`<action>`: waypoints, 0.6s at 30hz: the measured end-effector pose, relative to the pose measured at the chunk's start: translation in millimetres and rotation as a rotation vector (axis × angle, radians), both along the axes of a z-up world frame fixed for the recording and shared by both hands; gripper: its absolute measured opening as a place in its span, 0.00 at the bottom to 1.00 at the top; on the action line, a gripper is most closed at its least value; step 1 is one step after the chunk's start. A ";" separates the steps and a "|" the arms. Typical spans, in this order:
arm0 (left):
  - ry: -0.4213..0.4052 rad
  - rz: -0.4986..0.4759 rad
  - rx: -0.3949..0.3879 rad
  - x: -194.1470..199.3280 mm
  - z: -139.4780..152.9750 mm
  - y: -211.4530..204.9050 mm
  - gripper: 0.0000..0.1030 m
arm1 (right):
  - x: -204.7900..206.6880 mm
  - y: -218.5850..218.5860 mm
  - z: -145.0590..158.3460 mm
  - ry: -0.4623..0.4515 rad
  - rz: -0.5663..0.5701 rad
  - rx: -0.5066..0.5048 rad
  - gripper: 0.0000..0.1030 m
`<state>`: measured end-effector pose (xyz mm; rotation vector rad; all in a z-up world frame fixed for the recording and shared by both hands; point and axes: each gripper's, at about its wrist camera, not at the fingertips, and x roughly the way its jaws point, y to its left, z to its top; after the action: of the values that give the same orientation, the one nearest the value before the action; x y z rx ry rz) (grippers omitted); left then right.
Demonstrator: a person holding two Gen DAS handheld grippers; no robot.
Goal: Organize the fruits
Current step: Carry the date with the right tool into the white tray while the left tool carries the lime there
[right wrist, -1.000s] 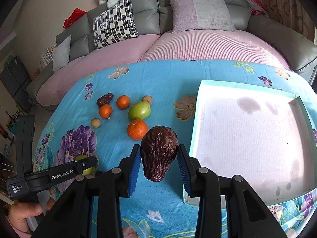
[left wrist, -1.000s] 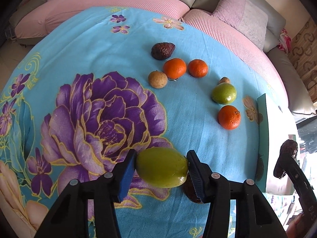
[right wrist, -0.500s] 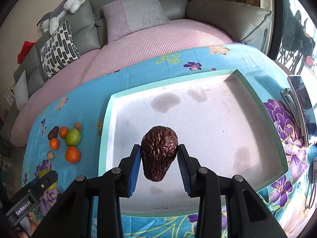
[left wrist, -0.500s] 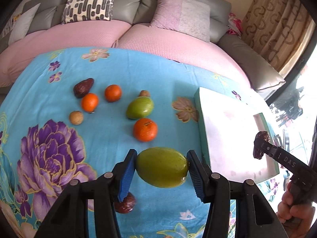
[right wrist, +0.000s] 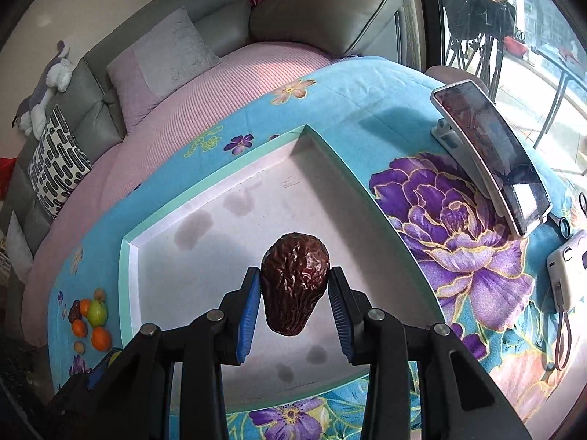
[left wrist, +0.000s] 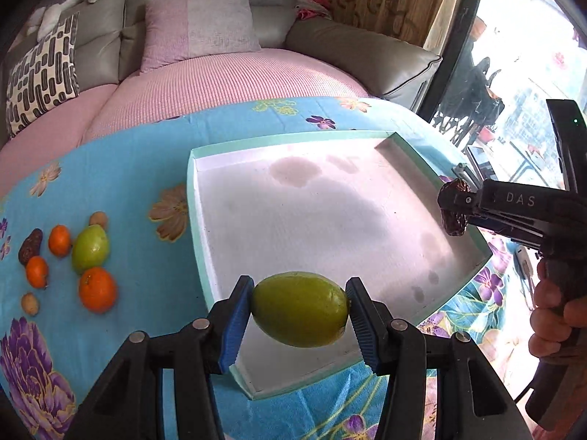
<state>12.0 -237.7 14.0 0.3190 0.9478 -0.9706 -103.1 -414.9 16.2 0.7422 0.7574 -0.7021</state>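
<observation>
A grey sofa (left wrist: 205,11) with pink seat cushions curves behind a worktop (left wrist: 154,168) covered in a turquoise cloth printed with large purple flowers. On it lies a shallow tray (left wrist: 194,198) with a mint-green rim and a pale, stained white floor; nothing lies inside it.

The left gripper (left wrist: 299,317) has its blue-padded jaws closed on a green fruit (left wrist: 300,308), gripping it by its two ends and holding it in the air above the near edge of the tray. The right gripper (right wrist: 294,299) has its jaws closed on a dark brown wrinkled fruit (right wrist: 293,288), pinched at its sides with the narrow end pointing down, above the tray floor. In the left wrist view that gripper comes in from the right, the brown fruit at its tip over the tray's right rim, and a hand (left wrist: 557,315) wraps its handle.

Left of the tray, on the cloth, the other fruits sit in a loose cluster: a second green fruit (left wrist: 90,248), a large orange (left wrist: 97,289) just in front of it, two smaller oranges (left wrist: 59,240), another dark wrinkled fruit (left wrist: 31,246) at the far left and two small tan round ones (left wrist: 98,219).

To the right of the tray, a phone (right wrist: 491,154) leans on a white stand, and a white device (right wrist: 568,275) with a looped strap lies near the worktop's edge.
</observation>
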 end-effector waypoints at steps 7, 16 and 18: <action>0.003 -0.029 0.057 -8.4 -20.6 -9.2 0.53 | 9.7 -1.5 -18.5 0.058 0.033 0.034 0.38; 0.013 -0.025 0.082 -7.6 -31.7 -11.7 0.53 | 23.9 -0.2 -39.3 0.131 0.064 0.049 0.38; 0.016 -0.024 0.079 -7.7 -31.9 -11.0 0.53 | 24.7 0.6 -39.5 0.135 0.065 0.044 0.38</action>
<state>4.3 -248.7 -17.9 0.3899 1.0009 -0.9604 -78.4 -414.3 -23.3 0.7121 0.9191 -0.6830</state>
